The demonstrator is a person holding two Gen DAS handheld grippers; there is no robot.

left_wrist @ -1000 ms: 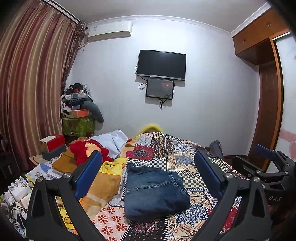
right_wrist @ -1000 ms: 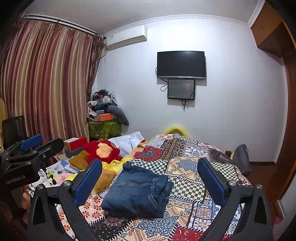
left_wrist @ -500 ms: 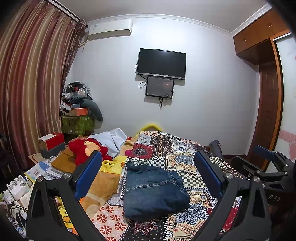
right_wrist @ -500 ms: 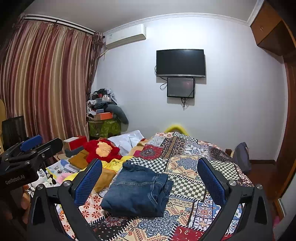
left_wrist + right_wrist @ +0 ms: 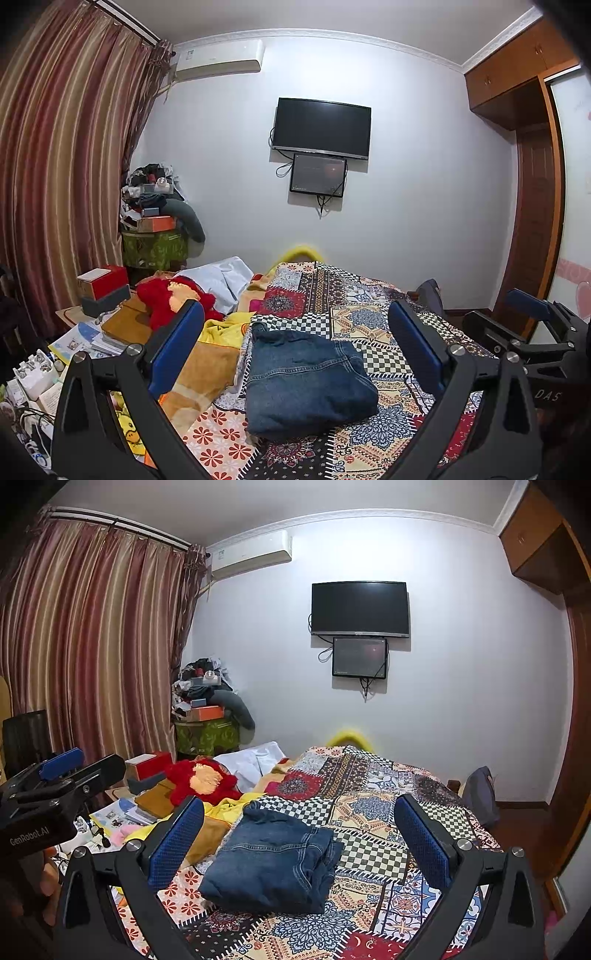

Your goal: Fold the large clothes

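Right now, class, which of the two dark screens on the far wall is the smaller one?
The lower screen, hanging directly beneath the wide television, with cables dangling below it.

Folded jeans [image 5: 306, 380] lie mid-bed on the quilt [image 5: 369, 317], toward its left edge; plush toy [image 5: 173, 299] behind-left near the bed's left edge; TV [image 5: 321, 127] on wall beyond.

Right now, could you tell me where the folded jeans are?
The folded jeans lie on the patchwork quilt, centred between both open grippers' fingers in each wrist view, right of the yellow blanket.
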